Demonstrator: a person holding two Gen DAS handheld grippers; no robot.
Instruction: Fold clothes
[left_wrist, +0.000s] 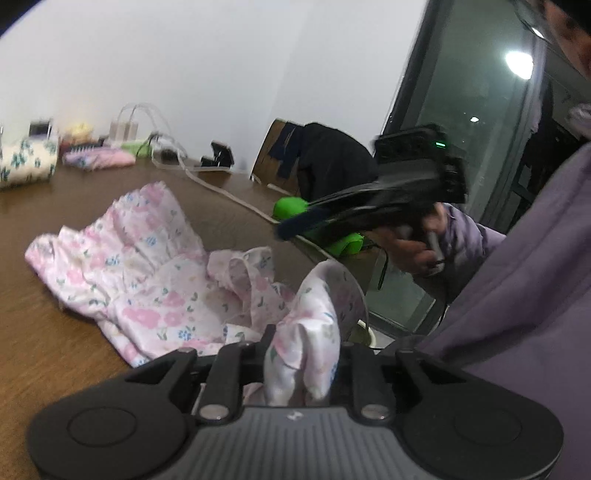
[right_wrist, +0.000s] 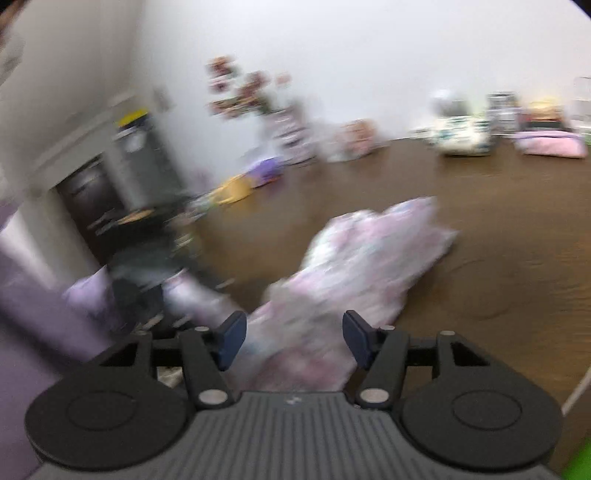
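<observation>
On the brown table (left_wrist: 44, 332) lies the crumpled floral garment (left_wrist: 147, 273); the left tongs (left_wrist: 306, 354) pinch its near end, while the right tongs (right_wrist: 293, 338) stand apart, gripping nothing.

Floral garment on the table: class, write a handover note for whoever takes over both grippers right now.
Left gripper: shut on a bunched end of the pink floral garment, lifting that end.
Right gripper: jaws apart, nothing pinched; the blurred cloth lies beyond its pads.
The garment sprawls crumpled on the brown table, near its front edge.
Done: one end gripped.
Left: grab a second end with the right, spread the garment flat, then fold.
</observation>
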